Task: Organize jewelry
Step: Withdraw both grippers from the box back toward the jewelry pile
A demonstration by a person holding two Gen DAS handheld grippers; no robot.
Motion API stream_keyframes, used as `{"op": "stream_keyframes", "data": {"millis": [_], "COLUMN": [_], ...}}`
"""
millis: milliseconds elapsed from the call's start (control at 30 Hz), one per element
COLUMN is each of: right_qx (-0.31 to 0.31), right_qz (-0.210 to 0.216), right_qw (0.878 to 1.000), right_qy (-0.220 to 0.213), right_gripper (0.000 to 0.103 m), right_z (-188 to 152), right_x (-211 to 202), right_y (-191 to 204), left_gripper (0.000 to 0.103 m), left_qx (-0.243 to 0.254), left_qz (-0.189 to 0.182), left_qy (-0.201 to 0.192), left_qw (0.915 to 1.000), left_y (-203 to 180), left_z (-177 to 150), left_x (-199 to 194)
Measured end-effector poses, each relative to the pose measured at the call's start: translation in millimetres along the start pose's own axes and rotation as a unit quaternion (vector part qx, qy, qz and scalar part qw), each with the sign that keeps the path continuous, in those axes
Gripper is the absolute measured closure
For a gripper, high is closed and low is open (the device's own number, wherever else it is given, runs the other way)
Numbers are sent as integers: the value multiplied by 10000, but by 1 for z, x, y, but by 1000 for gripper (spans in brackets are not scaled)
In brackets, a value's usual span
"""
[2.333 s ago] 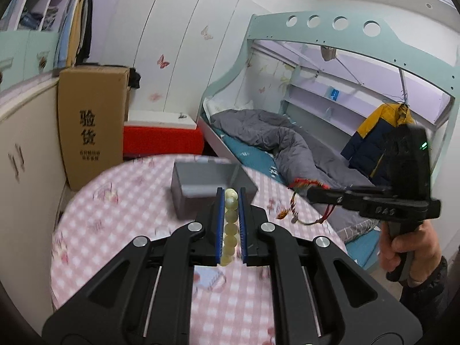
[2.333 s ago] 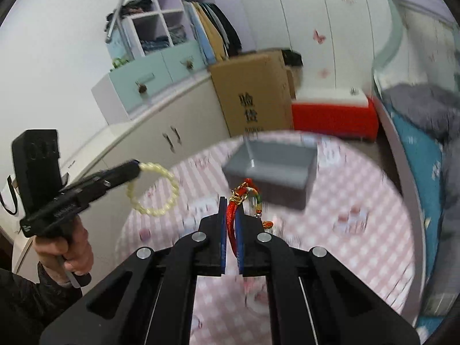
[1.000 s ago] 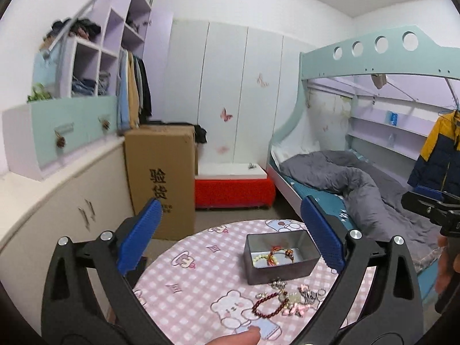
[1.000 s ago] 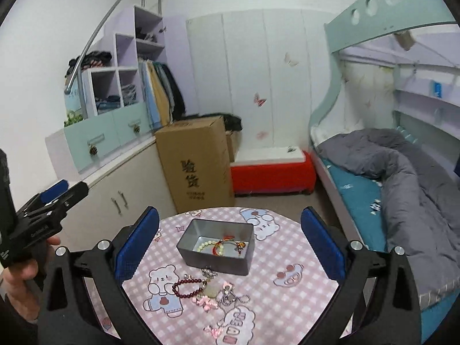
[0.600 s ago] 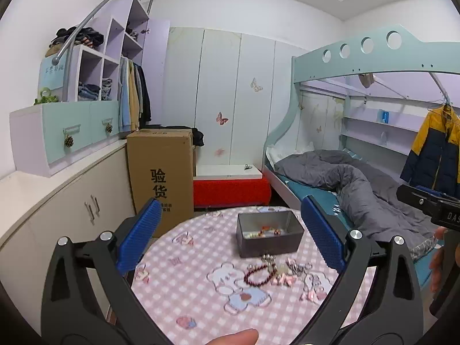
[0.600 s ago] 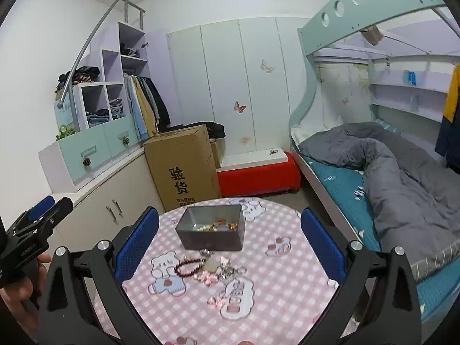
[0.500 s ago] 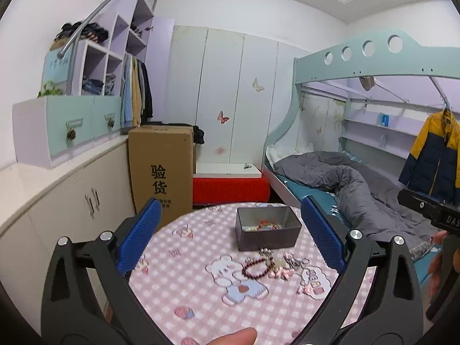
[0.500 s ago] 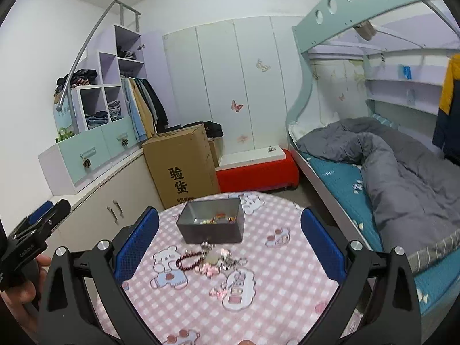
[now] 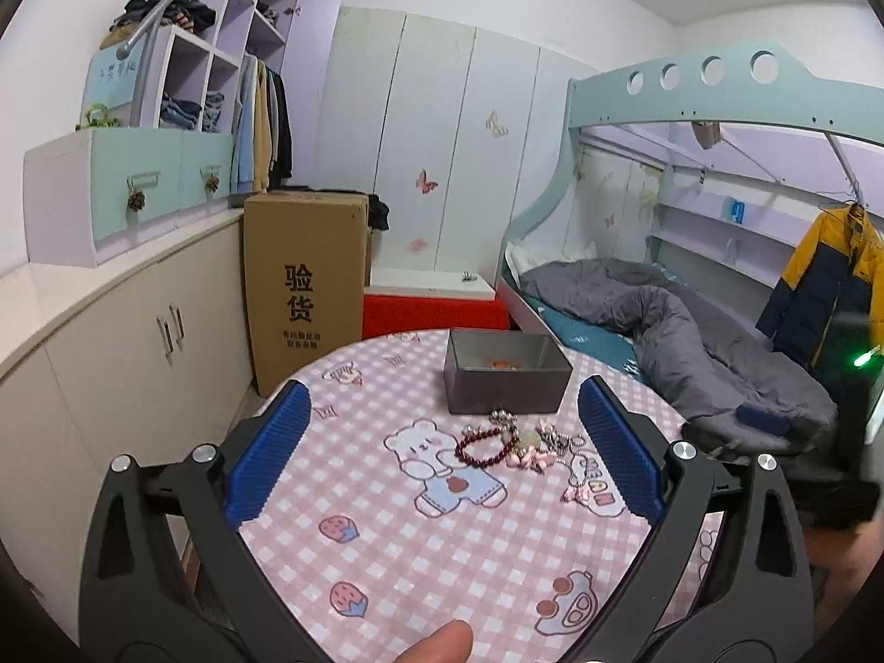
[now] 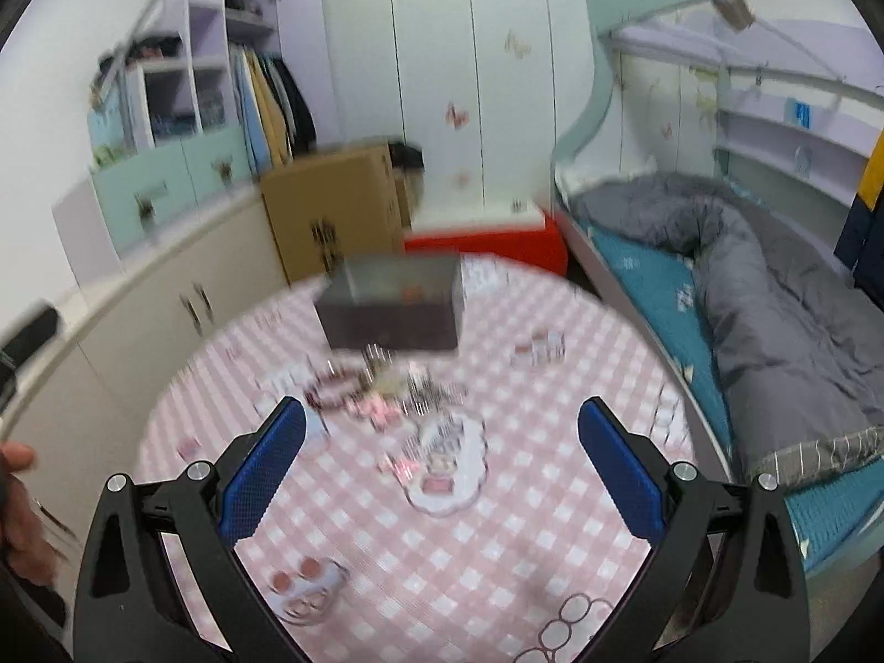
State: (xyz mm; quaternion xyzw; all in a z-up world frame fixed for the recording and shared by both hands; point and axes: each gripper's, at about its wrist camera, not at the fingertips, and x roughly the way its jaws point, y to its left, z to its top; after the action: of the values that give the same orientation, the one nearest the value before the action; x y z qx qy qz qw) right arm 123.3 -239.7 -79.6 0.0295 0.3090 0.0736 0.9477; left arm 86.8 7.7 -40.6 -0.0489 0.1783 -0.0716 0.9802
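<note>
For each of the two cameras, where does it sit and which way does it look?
Left wrist: on the left tongs, open, looking across the table at the grey box and dark red bracelet; a fingertip shows below.
Right wrist: on the right tongs, open, facing the same box; blurred, a hand at left.
Shared: box, jewelry pile, bed.

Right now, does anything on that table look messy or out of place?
Yes. A tangle of jewelry lies loose on the table just in front of the gray box: a dark red bead bracelet, pink charms and silvery chains. A few pieces are already in the box. Both grippers are open and empty.
</note>
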Motion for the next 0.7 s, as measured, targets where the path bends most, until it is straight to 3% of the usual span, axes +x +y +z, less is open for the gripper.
{"op": "stream_keyframes", "data": {"millis": [267,333,400,633,700], "right_qx": [-236,-274,-314,-692,-800], "right_qz": [139,231,326,349,402], "right_qw": [9958,9941,9918,9870,9859], "right_qy": [870,1023,1196,1408,1414], "right_gripper": [10,26,36,54,69], "right_z": [-30,-35,-38,-41,-40], "right_x": [58,69,80,105,108], "right_y": [11,13,15,27,30], "left_gripper": [8,8,8,8,8], "left_qx": [74,85,55,-5,-12], "left_qz": [30,40,49,110,127], "left_qy": [365,479,596,851,909], "left_qw": [9993,9988,9982,9963,9958], "left_y": [-1,0,2,8,9], "left_z": [-19,-24,-30,-42,-44], "left_x": [23,30,37,55,60]}}
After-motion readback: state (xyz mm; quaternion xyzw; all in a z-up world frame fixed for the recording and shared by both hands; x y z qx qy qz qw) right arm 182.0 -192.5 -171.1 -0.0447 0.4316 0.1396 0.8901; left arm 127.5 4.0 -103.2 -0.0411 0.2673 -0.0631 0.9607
